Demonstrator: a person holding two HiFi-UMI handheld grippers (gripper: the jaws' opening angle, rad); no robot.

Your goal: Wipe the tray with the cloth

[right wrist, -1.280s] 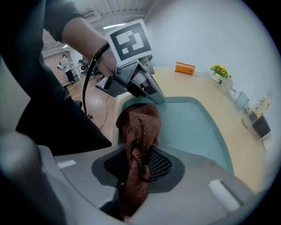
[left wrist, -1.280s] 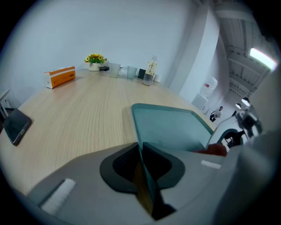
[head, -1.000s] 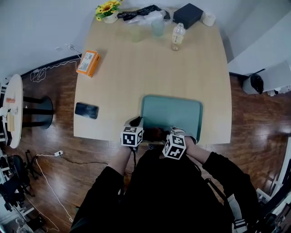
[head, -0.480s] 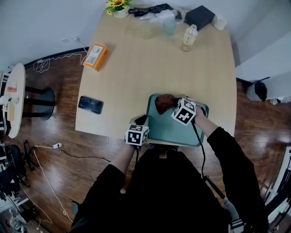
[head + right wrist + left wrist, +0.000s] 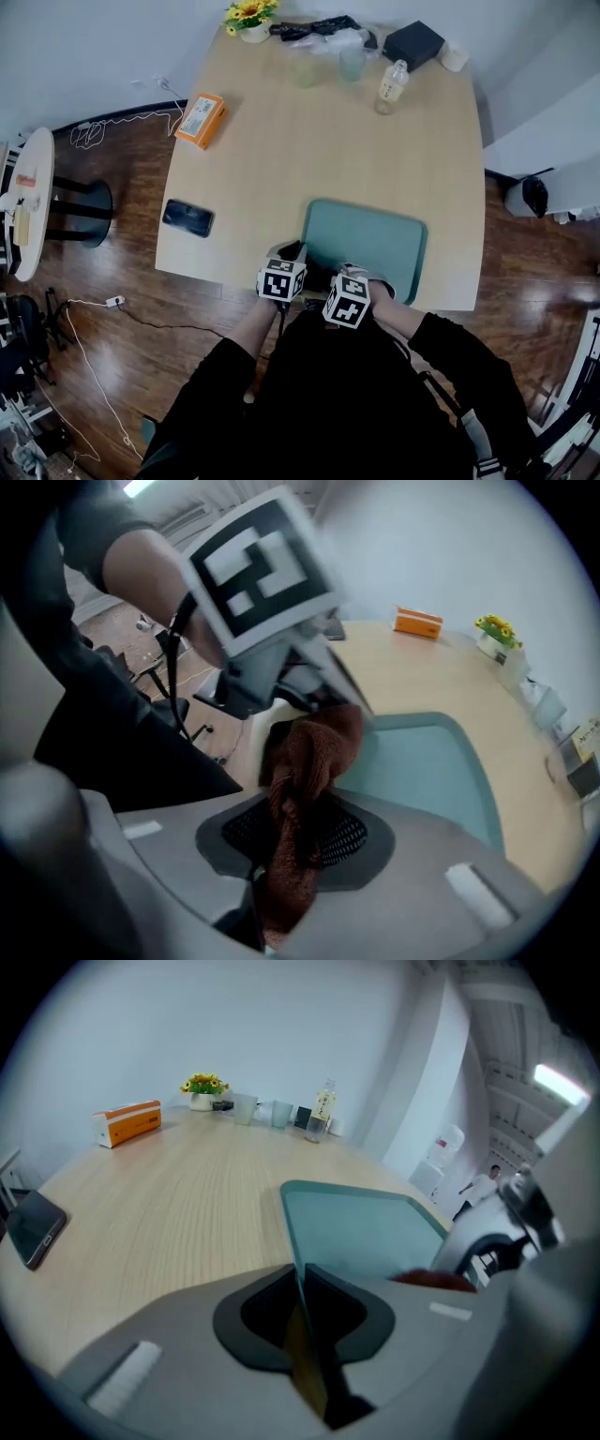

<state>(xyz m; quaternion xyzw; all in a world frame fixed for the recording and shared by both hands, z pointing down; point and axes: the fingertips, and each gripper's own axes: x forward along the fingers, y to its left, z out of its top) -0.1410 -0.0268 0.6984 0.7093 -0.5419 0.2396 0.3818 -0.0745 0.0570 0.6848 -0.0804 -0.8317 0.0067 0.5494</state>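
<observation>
Tabletop (image 5: pixel 309 141) edge — left gripper (image 5: pixel 300 1279) grips tray (image 5: pixel 375 234), right gripper (image 5: pixel 292 829) cloth (image 5: pixel 314 747), both down-tilted.

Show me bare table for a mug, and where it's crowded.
Bare: the broad middle of the table, between orange box, phone, tray and bottle. Crowded: the far edge, with flowers, cups and black box, and the tray's near rim, at the left gripper and right gripper.

The wooden surface (image 5: pixel 309 150) carries an orange box (image 5: pixel 201 120) and a black phone (image 5: pixel 187 217) on its left side. At the far edge stand yellow flowers (image 5: pixel 248 14), a bottle (image 5: pixel 389 87) and a black box (image 5: pixel 413 44).
</observation>
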